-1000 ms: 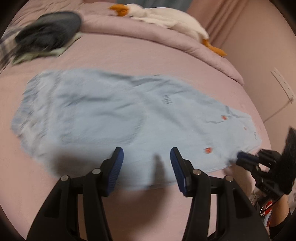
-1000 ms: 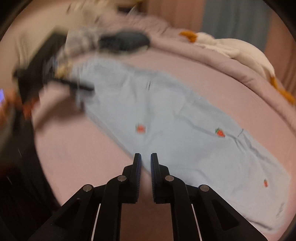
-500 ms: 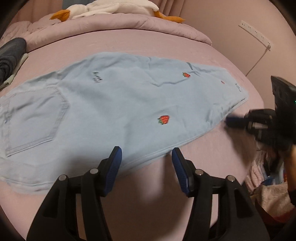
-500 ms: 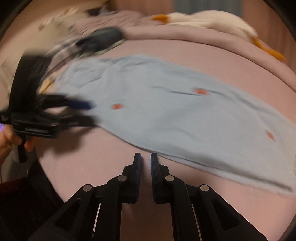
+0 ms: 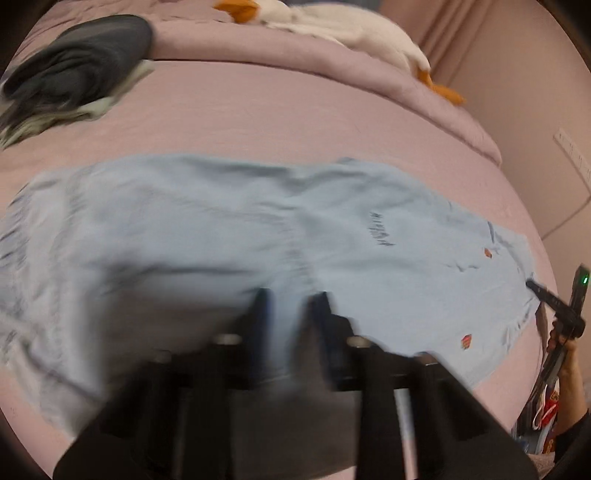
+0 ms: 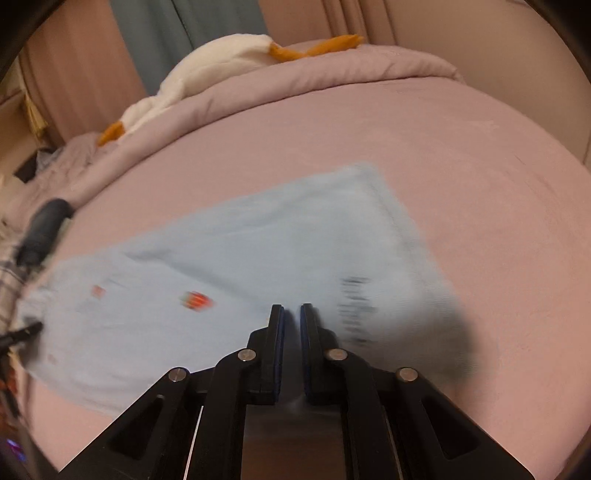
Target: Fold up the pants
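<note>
Bed w/ pink sheet fills both views. Light-blue pants lie flat across mid-frame, small red motifs at right end. Dark clothes pile upper left. Rolled pink duvet along top, white plush goose lying on it.

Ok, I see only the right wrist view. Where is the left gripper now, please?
Observer: The left gripper is over the middle of the pants, at their near edge. Its jaws have just been closing, with cloth showing between the fingers; blur hides whether it is pinched.
Operator: And how does my right gripper look from that side?
Observer: The right gripper has its tip at the hem edge of the pants.
Operator: Anything beyond the hem?
Observer: A white socket strip on the wall.
</note>
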`<control>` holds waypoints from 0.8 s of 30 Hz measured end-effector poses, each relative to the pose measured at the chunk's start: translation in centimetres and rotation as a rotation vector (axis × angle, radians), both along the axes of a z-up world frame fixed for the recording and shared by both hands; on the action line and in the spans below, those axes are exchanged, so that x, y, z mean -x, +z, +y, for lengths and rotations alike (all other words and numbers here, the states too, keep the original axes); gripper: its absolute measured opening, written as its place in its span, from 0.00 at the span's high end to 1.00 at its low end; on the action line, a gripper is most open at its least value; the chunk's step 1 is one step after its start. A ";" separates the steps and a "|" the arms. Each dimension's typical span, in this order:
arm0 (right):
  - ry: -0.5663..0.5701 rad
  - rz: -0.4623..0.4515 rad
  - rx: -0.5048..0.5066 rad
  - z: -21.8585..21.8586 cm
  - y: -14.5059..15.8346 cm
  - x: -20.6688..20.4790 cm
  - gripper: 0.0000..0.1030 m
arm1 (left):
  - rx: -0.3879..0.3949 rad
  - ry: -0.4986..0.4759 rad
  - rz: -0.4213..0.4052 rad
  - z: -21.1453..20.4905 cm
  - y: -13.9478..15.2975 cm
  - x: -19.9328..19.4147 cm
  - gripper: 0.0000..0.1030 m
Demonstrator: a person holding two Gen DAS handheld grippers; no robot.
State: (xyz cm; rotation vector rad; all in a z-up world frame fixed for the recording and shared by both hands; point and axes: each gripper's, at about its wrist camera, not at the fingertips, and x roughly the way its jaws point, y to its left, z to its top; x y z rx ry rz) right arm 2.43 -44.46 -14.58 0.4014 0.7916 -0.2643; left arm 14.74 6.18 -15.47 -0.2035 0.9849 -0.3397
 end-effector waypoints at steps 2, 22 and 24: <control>-0.078 -0.008 -0.026 -1.9 -0.1 2.0 1.00 | 0.070 0.053 0.026 2.9 -0.1 0.6 0.92; 0.471 -0.032 -0.079 18.1 3.7 -16.4 0.79 | 0.097 -0.182 -0.036 -11.3 3.7 -4.7 0.29; 0.512 -0.012 -0.082 18.4 3.1 -17.4 0.79 | 0.096 -0.220 -0.005 -13.4 2.7 -6.2 0.40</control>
